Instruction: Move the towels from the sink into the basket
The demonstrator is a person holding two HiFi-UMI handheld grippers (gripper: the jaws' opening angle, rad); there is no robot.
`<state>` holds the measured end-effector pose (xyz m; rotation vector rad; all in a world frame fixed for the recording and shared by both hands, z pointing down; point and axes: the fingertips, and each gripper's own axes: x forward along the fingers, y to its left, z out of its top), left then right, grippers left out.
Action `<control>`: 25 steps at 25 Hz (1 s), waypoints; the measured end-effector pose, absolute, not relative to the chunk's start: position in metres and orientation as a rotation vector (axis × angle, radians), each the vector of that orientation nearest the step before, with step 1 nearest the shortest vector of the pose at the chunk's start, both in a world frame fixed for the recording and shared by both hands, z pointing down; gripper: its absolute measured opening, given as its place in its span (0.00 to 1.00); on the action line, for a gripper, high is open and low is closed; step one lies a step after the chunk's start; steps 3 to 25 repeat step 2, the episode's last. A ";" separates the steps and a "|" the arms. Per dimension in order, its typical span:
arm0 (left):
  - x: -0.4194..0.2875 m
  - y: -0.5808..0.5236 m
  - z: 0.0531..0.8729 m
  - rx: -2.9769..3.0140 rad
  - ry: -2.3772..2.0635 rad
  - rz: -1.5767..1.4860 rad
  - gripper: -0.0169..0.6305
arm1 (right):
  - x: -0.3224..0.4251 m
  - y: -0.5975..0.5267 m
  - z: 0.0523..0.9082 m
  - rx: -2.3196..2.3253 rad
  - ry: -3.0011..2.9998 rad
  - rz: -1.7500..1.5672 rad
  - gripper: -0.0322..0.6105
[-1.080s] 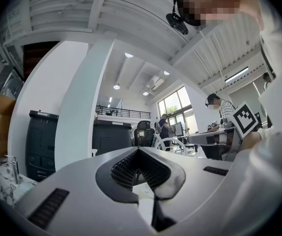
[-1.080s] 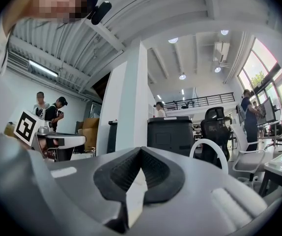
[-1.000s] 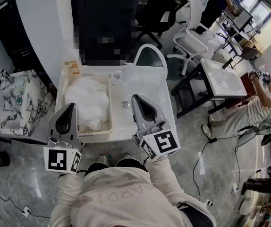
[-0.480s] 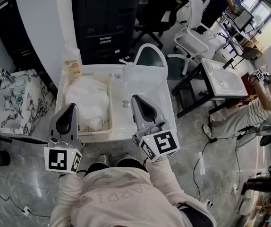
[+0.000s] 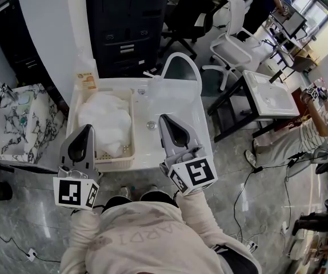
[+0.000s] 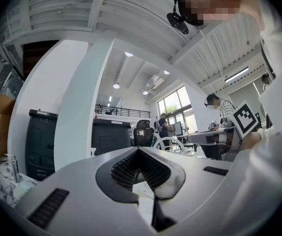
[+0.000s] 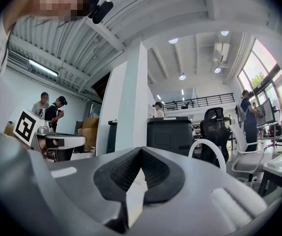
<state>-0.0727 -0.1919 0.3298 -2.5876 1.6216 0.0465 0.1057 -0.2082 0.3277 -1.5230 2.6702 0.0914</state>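
In the head view a pale basket (image 5: 131,153) stands on the left part of the white sink (image 5: 195,119), and a heap of white towels (image 5: 104,121) lies in it. The basin shows bare white around its drain (image 5: 151,125). My left gripper (image 5: 86,130) hangs level over the basket's near left corner, shut and empty. My right gripper (image 5: 165,120) hangs level over the basin next to the drain, also shut with nothing in it. In the left gripper view the left gripper (image 6: 138,151) has its tips together, as does the right gripper (image 7: 141,150) in the right gripper view.
A marble-patterned sink top (image 5: 18,124) stands to the left and a black cabinet (image 5: 127,21) behind the sink. A white arched pipe (image 5: 181,59) rises at the sink's back. To the right are a second sink on a stand (image 5: 270,93), an office chair (image 5: 232,44) and a person (image 5: 324,130).
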 end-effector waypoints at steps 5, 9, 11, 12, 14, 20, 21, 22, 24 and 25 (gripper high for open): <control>-0.073 -0.192 0.330 -2.588 1.622 0.045 0.03 | 0.106 -0.208 0.327 -1.525 2.669 0.090 0.06; -0.073 -0.192 0.330 -2.588 1.622 0.045 0.03 | 0.106 -0.208 0.327 -1.525 2.669 0.090 0.06; -0.073 -0.192 0.330 -2.588 1.622 0.045 0.03 | 0.106 -0.208 0.327 -1.525 2.669 0.090 0.06; -0.073 -0.192 0.330 -2.588 1.622 0.045 0.03 | 0.106 -0.208 0.327 -1.525 2.669 0.090 0.06; -0.073 -0.192 0.330 -2.588 1.622 0.045 0.03 | 0.106 -0.208 0.327 -1.525 2.669 0.090 0.06; -0.073 -0.192 0.330 -2.588 1.622 0.045 0.03 | 0.106 -0.208 0.327 -1.525 2.669 0.090 0.06; -0.073 -0.192 0.330 -2.588 1.622 0.045 0.03 | 0.106 -0.208 0.327 -1.525 2.669 0.090 0.06; -0.073 -0.192 0.330 -2.588 1.622 0.045 0.03 | 0.106 -0.208 0.327 -1.525 2.669 0.090 0.06; -0.073 -0.192 0.330 -2.588 1.622 0.045 0.03 | 0.106 -0.208 0.327 -1.525 2.669 0.090 0.06; -0.073 -0.192 0.330 -2.588 1.622 0.045 0.03 | 0.106 -0.208 0.327 -1.525 2.669 0.090 0.06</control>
